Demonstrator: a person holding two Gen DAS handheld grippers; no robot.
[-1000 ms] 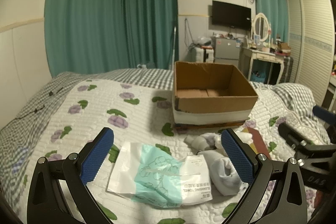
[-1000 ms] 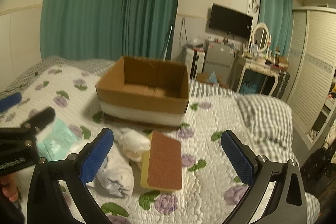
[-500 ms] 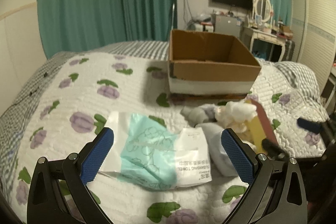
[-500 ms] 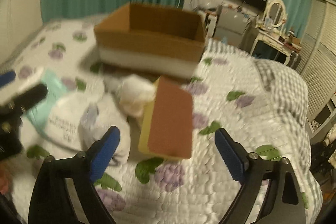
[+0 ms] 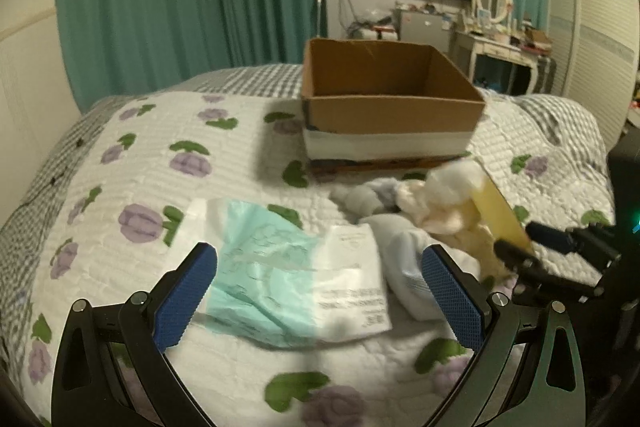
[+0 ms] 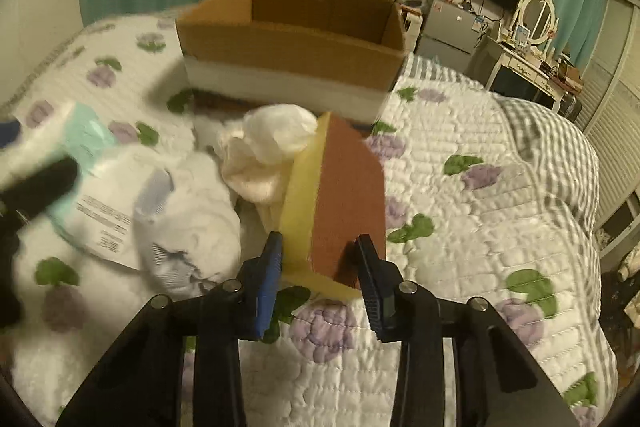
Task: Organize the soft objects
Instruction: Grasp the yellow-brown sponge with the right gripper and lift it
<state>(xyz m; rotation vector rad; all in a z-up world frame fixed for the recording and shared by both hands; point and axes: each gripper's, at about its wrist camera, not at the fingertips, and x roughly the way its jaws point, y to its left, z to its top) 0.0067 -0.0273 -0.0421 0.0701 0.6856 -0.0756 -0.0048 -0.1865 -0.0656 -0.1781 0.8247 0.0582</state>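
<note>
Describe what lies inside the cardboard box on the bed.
Inside the cardboard box only bare brown inner walls show, with nothing rising above them. Its floor is hidden behind the near wall in both views, so flat contents cannot be excluded.

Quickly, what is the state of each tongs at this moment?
Left tongs: open, holding nothing, above the white and mint plastic towel packet.
Right tongs: closed on the yellow sponge with brown scouring side.

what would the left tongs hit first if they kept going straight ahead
Probably the teal and white towel packet, lying on the quilt between the open left tongs. Beyond it stands the cardboard box, though depth is hard to judge.
</note>
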